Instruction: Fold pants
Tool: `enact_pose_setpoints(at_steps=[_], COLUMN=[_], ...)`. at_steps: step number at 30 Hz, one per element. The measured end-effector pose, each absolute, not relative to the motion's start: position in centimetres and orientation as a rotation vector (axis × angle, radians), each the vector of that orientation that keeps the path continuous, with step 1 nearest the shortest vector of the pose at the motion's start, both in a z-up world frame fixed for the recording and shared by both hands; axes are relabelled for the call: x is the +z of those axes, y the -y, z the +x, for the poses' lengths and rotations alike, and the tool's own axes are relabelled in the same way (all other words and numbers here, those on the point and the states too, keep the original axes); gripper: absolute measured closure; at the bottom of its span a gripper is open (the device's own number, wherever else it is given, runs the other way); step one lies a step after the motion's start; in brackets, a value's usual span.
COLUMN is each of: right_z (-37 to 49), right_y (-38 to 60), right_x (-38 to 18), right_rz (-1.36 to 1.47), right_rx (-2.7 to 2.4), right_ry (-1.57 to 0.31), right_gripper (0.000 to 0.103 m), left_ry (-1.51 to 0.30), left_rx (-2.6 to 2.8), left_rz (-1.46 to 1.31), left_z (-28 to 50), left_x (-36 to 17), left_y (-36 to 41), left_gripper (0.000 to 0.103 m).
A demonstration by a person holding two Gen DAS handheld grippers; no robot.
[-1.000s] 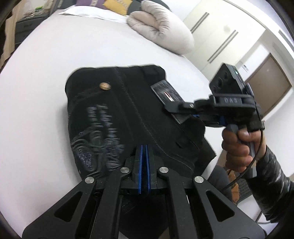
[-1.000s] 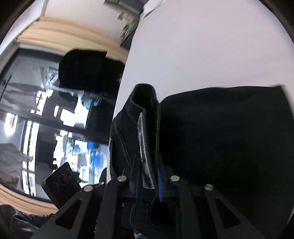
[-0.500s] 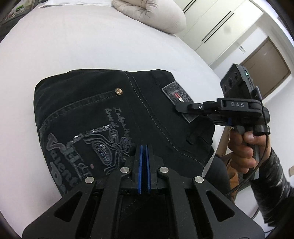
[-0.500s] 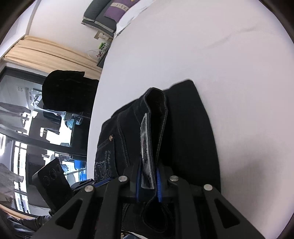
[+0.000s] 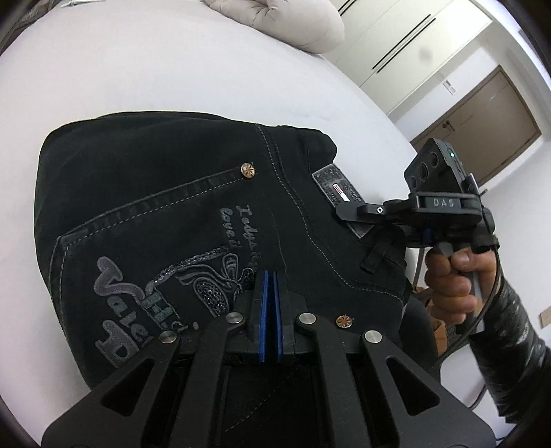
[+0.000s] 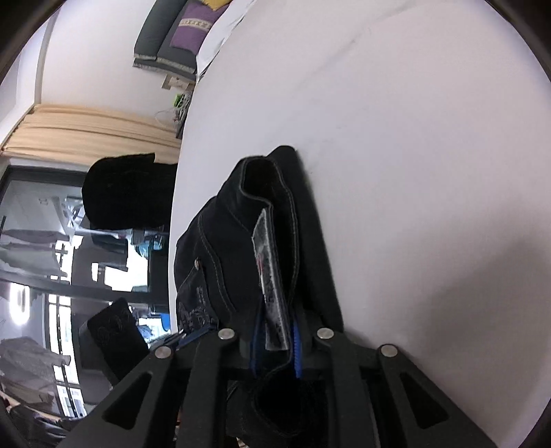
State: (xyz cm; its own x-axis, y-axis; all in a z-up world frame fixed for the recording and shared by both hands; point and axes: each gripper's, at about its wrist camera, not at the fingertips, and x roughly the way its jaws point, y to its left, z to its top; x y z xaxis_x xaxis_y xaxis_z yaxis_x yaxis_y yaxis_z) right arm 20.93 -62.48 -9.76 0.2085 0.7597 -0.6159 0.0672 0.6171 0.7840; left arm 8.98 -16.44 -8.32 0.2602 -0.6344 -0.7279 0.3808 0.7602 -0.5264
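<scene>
Black jeans point(image 5: 179, 206) lie folded on the white bed, back pocket with grey embroidery facing up. My left gripper point(image 5: 270, 296) is shut on the near edge of the jeans, blue pads pressed together. My right gripper point(image 5: 347, 210) is shut on the waistband at the grey brand patch point(image 5: 339, 187). In the right wrist view the waistband and patch point(image 6: 272, 293) stand pinched between the blue pads of my right gripper point(image 6: 277, 344), with the jeans point(image 6: 220, 248) hanging leftward.
White bed sheet point(image 5: 137, 75) spreads around the jeans. A beige rolled duvet point(image 5: 282, 20) lies at the far end. Cushions point(image 6: 186, 31) sit at the bed head. A black chair back point(image 6: 127, 193) stands beside the bed. Wardrobe and brown door point(image 5: 482, 131) at right.
Both grippers have drawn the top of the jeans across and down onto the bed. The pocket side now lies flatter and spread wider. Both grippers stay shut.
</scene>
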Motion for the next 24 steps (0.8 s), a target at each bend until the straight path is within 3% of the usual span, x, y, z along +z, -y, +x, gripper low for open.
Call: enact_pose_setpoints(at_steps=[4, 9, 14, 17, 21, 22, 24], right_z=[20.6, 20.2, 18.2, 16.9, 16.4, 16.3, 15.9], right_y=[61.7, 63.0, 63.2, 61.7, 59.0, 58.4, 58.1], right_x=[-8.0, -9.6, -4.6, -1.8, -3.7, -5.0, -6.2], right_rz=[0.707, 0.826, 0.703, 0.682, 0.591, 0.556, 0.520], right_rx=[0.541, 0.551, 0.443, 0.544, 0.533, 0.499, 0.464], right_ry=[-1.276, -1.261, -1.140, -1.070, -1.183, -1.232, -1.226], right_gripper=[0.084, 0.083, 0.073, 0.073, 0.073, 0.074, 0.102], left_ry=[-1.090, -1.094, -1.081, -1.073, -1.052, -1.050, -1.055], left_rx=[-0.673, -0.685, -0.673, -0.663, -0.653, -0.650, -0.645], left_rz=[-0.196, -0.223, -0.175, -0.154, -0.111, -0.097, -0.091], left_z=[8.0, 8.1, 7.7, 7.5, 6.8, 6.6, 6.2], left_x=[-7.5, -8.9, -8.8, -8.9, -8.5, -8.5, -8.1], left_y=[17.7, 17.0, 16.4, 16.2, 16.8, 16.7, 16.9], left_gripper=[0.100, 0.100, 0.100, 0.100, 0.100, 0.100, 0.100])
